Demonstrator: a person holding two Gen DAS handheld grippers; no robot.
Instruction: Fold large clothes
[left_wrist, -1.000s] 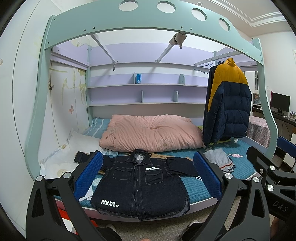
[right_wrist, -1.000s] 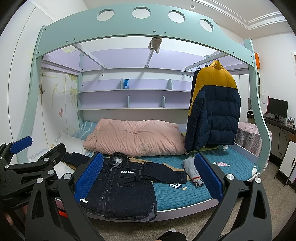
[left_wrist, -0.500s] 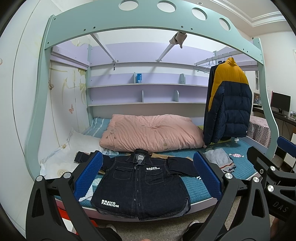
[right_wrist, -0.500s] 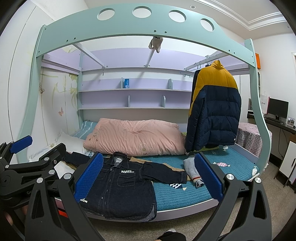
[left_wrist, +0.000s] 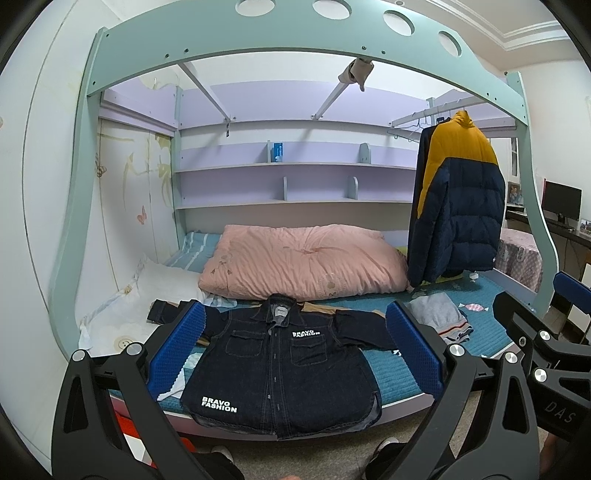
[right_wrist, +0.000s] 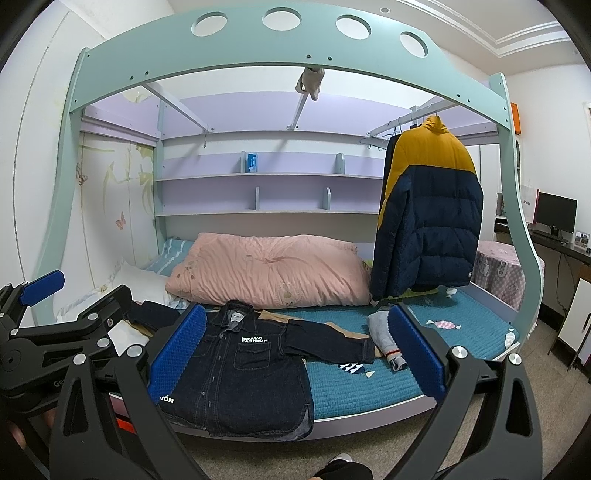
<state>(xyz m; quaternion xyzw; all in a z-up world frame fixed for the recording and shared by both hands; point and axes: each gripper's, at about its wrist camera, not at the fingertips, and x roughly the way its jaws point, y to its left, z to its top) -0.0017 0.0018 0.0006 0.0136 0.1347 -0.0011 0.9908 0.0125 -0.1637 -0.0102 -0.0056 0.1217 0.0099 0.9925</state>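
The jacket (left_wrist: 280, 365) lies flat and face up at the bed's (left_wrist: 402, 376) front edge, ready for folding. The left tool (left_wrist: 293, 347) and right tool (right_wrist: 295, 347) hang wide apart, holding nothing.

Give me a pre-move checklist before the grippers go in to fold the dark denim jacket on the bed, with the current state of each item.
1. Left gripper open and empty: ok.
2. Right gripper open and empty: ok.
3. Denim jacket laid flat, front up, sleeves spread: ok.
4. Jacket fully on the mattress: not ok, its hem hangs over the front edge.
5. Fold area clear: not ok, a grey garment lies just past one sleeve cuff, and tan fabric shows under the jacket.
6. Far sleeve lying smooth: cannot tell, the left gripper's finger hides part of it.
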